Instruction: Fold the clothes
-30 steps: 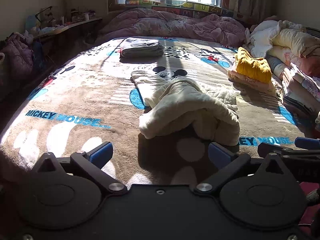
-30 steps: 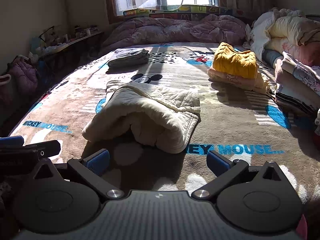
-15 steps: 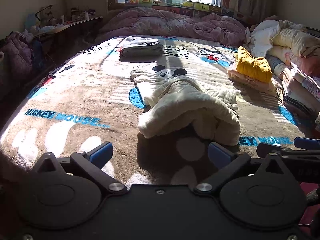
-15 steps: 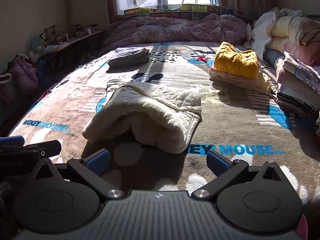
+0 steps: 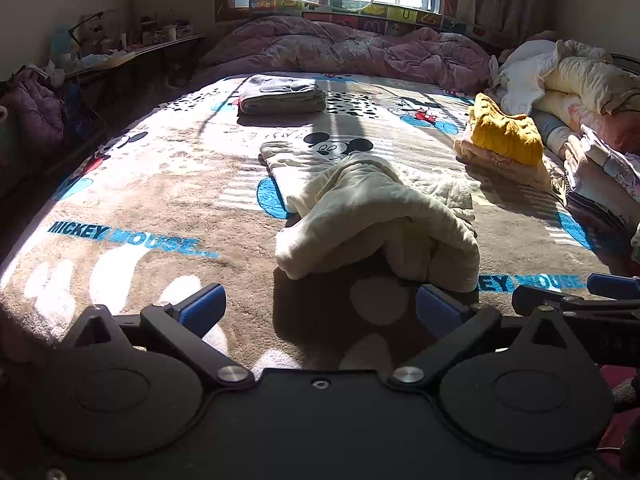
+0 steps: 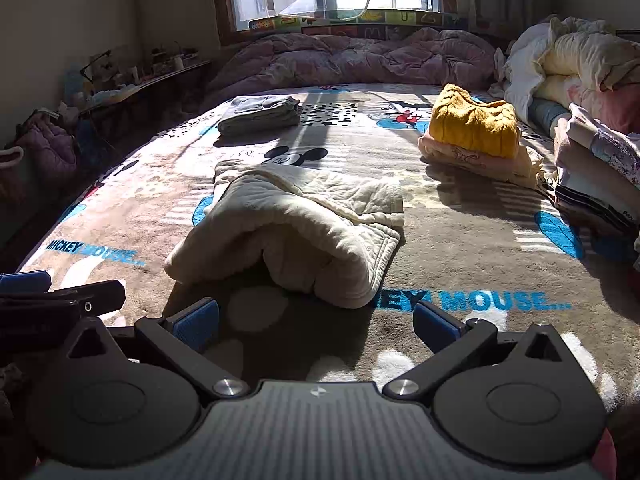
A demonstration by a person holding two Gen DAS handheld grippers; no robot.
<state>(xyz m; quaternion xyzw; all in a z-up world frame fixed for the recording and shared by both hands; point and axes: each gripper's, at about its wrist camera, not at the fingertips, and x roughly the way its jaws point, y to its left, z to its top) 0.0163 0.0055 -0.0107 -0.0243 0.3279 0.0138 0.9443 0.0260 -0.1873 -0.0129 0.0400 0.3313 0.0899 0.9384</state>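
Partly done: 2 folded stacks far on the Mickey Mouse blanket (image 5: 160,184), cream quilted garment (image 6: 296,236) lying near-centre (half-folded, rumpled), left gripper (image 5: 320,308) and right gripper (image 6: 316,320) spread wide, empty.

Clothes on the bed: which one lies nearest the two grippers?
The cream quilted garment, loosely bunched, right ahead; the folded grey garment and yellow knitted sweater sit farther back.

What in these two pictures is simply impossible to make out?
- Underside of the cream garment: both views, its own folds cover it.
- Pink clothes: both views, the yellow sweater hides the top one.
- Shelf clutter: left wrist view, dark and too small.
- Right-side clothes pile: cut off by the frame edge.
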